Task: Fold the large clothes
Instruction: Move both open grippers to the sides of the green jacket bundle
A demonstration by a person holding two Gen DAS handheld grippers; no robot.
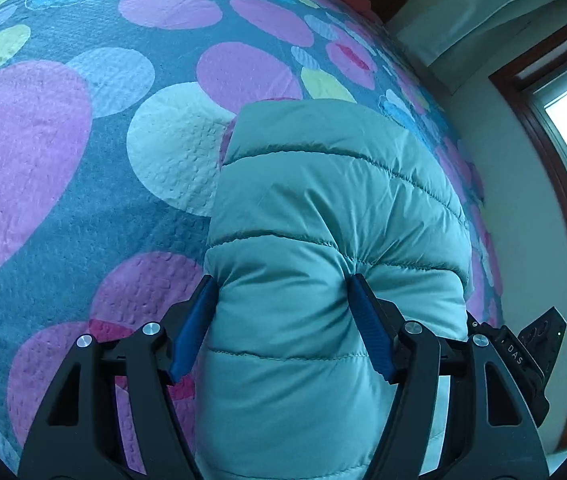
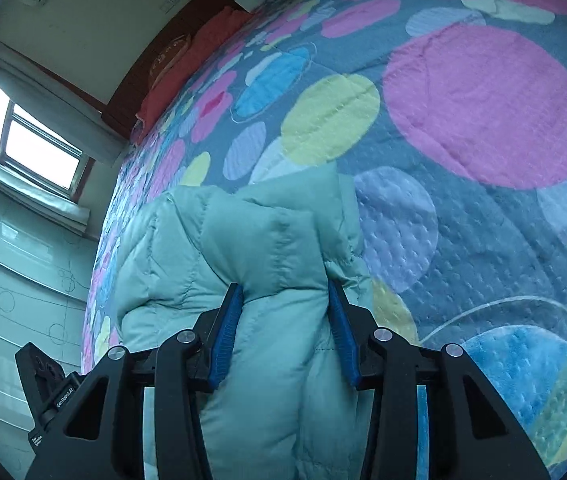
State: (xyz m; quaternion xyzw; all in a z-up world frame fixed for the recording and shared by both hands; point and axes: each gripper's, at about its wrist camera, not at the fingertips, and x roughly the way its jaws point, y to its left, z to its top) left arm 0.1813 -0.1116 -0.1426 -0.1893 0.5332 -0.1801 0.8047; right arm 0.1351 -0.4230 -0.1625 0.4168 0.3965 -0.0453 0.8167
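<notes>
A teal quilted puffer jacket (image 1: 323, 216) is held up over a bed. My left gripper (image 1: 283, 292) is shut on a thick bunch of its padded fabric, which bulges between the blue pads (image 1: 367, 320). In the right wrist view the jacket (image 2: 243, 240) shows a hood or collar part hanging forward. My right gripper (image 2: 285, 296) is shut on another fold of the jacket, its blue pads (image 2: 227, 328) pressed into the fabric. The lower jacket is hidden behind the fingers in both views.
The bed has a blue quilt with large pink, yellow and white circles (image 1: 83, 160), also seen in the right wrist view (image 2: 483, 120). A red pillow (image 2: 203, 52) lies by the dark headboard. A window (image 2: 31, 136) and pale wall stand beside the bed's edge.
</notes>
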